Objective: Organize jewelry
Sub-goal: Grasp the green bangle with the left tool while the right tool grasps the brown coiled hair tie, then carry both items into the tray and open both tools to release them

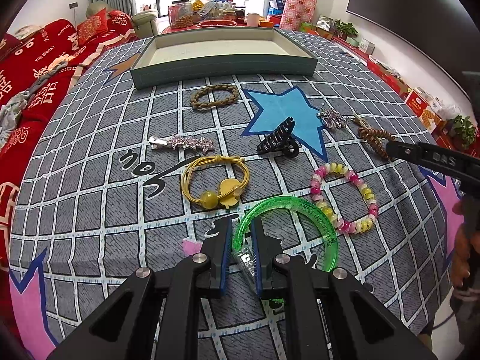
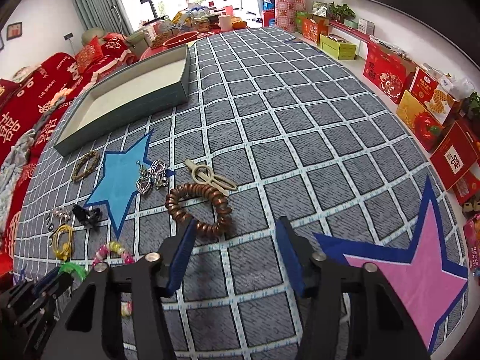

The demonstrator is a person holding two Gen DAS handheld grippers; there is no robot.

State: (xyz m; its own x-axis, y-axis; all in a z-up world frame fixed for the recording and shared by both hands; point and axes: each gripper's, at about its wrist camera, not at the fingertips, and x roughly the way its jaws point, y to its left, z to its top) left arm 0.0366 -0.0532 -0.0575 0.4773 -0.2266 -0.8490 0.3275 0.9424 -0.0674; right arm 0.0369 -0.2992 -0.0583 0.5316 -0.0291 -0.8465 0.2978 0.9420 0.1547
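While the left tongs point(image 1: 241, 240) clamped the green bangle point(image 1: 300, 207), their fingers hid its clear end. Beside that bangle, the right tongs point(image 2: 234, 246) stood apart, one finger covering part of the brown coil tie point(image 2: 199, 207).

Tray point(image 1: 222, 69): shallow, teal outside, cream inside, at the far side of the tabletop.
Green bangle point(image 1: 318, 219): translucent, open-ended, pinched at 1 end.
Bead bracelet point(image 1: 345, 198): pink, yellow, white, lying flat just beside the bangle.
Yellow hair tie point(image 1: 214, 180): looped, flat.
Black claw clip point(image 1: 279, 139): on the blue star.
Brown coil tie point(image 2: 199, 207): flat.
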